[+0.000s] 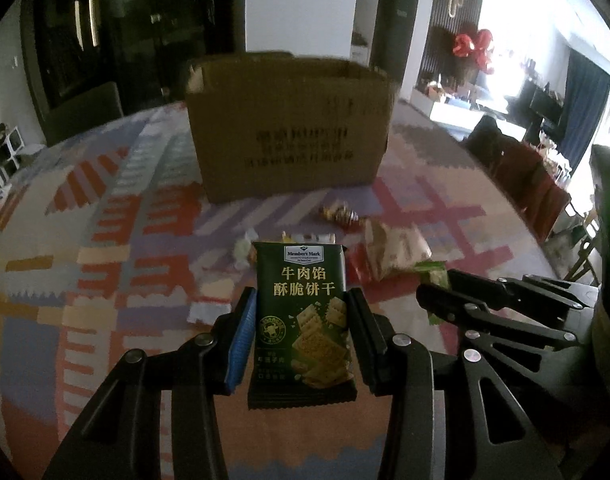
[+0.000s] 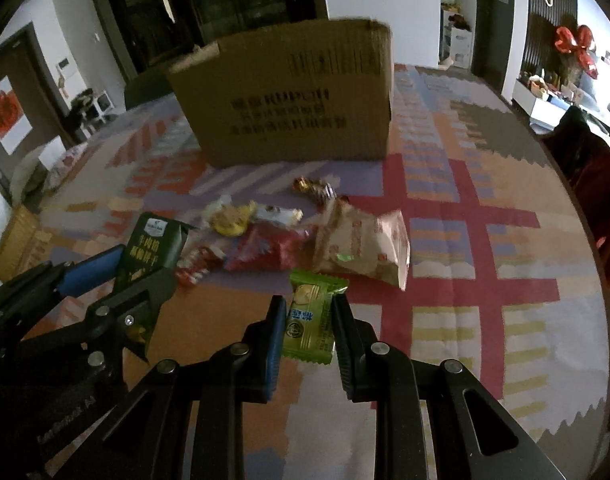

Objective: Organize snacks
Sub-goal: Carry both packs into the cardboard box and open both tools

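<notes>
Left wrist view: your left gripper (image 1: 301, 320) clamps the dark green cracker packet (image 1: 303, 312), label readable | Right wrist view: your right gripper (image 2: 308, 328) pinches a light green sweet (image 2: 309, 318) above the worktop (image 2: 485, 280), before the cardboard box (image 2: 289, 96).

Cardboard box (image 1: 289, 128) was matt brown corrugated paper, printed in black. Bench cloth (image 1: 117, 216) looked woven and matt, in a patchwork print. Dark green cracker pack (image 1: 303, 320) was glossy plastic film with crimped ends; small green snack wrapper (image 2: 309, 320) was the same shiny film. Left hand-held gripper (image 1: 301, 344) was matt black plastic with bright metal pivot pins and one blue ribbed pad — right hand-held gripper (image 2: 308, 344) was built alike.
</notes>
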A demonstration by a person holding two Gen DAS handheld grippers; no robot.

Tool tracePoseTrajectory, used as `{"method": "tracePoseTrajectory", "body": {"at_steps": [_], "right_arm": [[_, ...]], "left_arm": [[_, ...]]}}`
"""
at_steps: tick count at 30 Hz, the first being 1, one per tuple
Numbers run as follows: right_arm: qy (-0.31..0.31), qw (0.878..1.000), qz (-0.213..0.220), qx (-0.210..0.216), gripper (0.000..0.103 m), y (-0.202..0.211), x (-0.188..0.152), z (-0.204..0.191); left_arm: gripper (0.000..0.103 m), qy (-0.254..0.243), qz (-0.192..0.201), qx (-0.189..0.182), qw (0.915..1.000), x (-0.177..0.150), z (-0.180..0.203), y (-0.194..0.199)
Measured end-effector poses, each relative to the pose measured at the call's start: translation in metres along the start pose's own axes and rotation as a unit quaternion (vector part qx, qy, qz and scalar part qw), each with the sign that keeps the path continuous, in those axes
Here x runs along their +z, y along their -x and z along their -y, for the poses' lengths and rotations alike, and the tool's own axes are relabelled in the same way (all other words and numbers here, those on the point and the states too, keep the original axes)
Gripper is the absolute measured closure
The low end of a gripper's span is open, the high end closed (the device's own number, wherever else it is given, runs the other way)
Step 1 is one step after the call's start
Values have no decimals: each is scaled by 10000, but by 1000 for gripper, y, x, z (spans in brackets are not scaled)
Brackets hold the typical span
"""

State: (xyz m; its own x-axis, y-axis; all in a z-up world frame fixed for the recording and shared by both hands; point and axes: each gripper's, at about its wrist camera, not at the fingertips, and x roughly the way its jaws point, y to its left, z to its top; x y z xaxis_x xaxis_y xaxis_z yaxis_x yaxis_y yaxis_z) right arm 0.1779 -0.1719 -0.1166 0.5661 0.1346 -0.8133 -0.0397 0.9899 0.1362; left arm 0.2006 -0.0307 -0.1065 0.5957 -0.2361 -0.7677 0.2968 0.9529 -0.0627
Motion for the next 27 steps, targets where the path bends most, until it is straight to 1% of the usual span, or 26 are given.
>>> {"method": "tracePoseTrajectory", "body": {"at_steps": [6,8,11,12,14,20,24,27], "right_arm": [[16,9990,431,104,78,28,21,-3],[45,9982,581,111,78,35,30,-5],[117,9966,798,133,78,44,44,-9],[151,9960,873,126,78,47,50,-10],[186,9949,979,138,78,50,61,-13],[214,9916,1250,259,78,53,99,-17],[270,9887,1442,307,78,53,126,-21],[318,9875,1506,334,78,50,146,-23]], "left_arm": [[59,-1,246,39,9997,22,-5,24],[59,-48,337,97,9994,32,-6,30],[59,-9,470,19,9989,48,-11,39],[59,-42,556,55,9984,55,-12,43],[59,-138,654,101,9977,67,-14,47],[59,-19,702,-132,9974,104,-31,48],[59,-105,813,-79,9966,127,-36,47],[59,-170,911,-39,9957,147,-40,46]]}}
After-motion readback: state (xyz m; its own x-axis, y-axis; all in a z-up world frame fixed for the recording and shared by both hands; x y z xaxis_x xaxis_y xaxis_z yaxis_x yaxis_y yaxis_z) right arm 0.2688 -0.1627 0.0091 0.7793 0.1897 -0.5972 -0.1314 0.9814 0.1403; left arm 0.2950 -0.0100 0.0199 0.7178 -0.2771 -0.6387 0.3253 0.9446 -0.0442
